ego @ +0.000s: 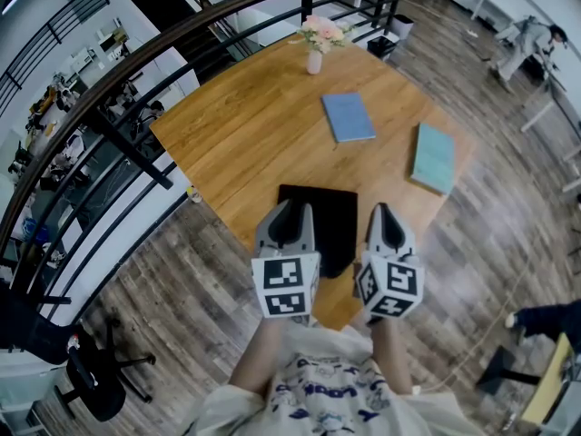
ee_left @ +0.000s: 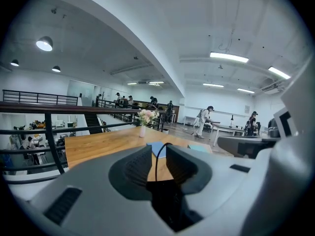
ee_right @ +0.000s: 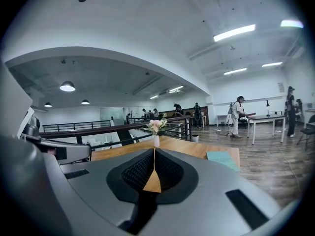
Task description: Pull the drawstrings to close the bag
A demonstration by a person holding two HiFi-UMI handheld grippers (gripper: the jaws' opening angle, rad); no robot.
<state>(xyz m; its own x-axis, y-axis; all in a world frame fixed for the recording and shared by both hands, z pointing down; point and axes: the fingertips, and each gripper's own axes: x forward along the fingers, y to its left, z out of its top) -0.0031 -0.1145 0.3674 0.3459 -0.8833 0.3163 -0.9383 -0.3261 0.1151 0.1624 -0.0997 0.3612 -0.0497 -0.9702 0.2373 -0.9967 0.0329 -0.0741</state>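
While the left gripper's fingers stand apart around a black drawstring loop without pinching it, the right gripper's fingers are pressed together. Black drawstring bag: on the wooden surface, at the edge farthest from the flower vase, under both grippers.

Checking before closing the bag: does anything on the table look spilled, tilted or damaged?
Nothing stands out. The black fabric bag lies flat on the wooden table, the white flower vase stands upright, and the blue book and teal book lie flat.
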